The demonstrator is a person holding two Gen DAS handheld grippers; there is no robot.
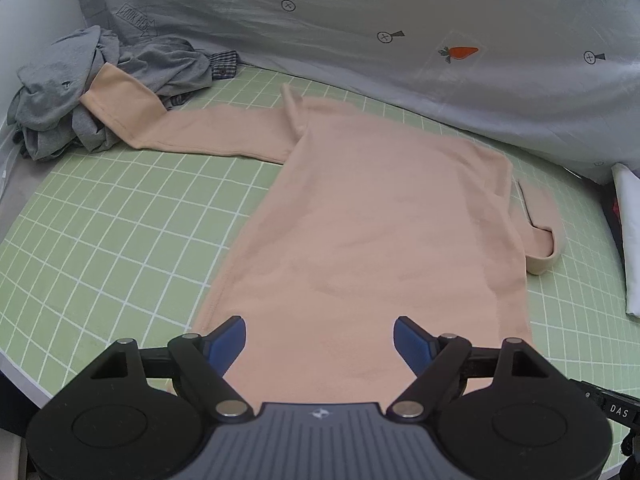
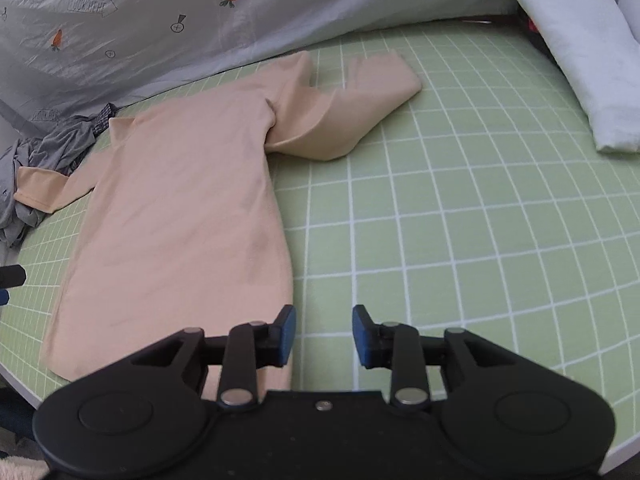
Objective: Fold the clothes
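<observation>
Both tools empty: left tool (image 1: pixel 319 334) wide open, right tool (image 2: pixel 324 336) part open. Your shirt (image 1: pixel 360 216) lies flat on the counter (image 1: pixel 100 232), unfolded; sleeves next.

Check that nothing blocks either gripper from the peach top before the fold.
Nothing visible does. The peach top lies flat, directly under the open left gripper and beside the open right gripper. Only its far sleeve end rests on the grey clothes pile.

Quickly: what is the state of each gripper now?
Left gripper: open, holding nothing, above the peach shirt.
Right gripper: open, holding nothing.
</observation>
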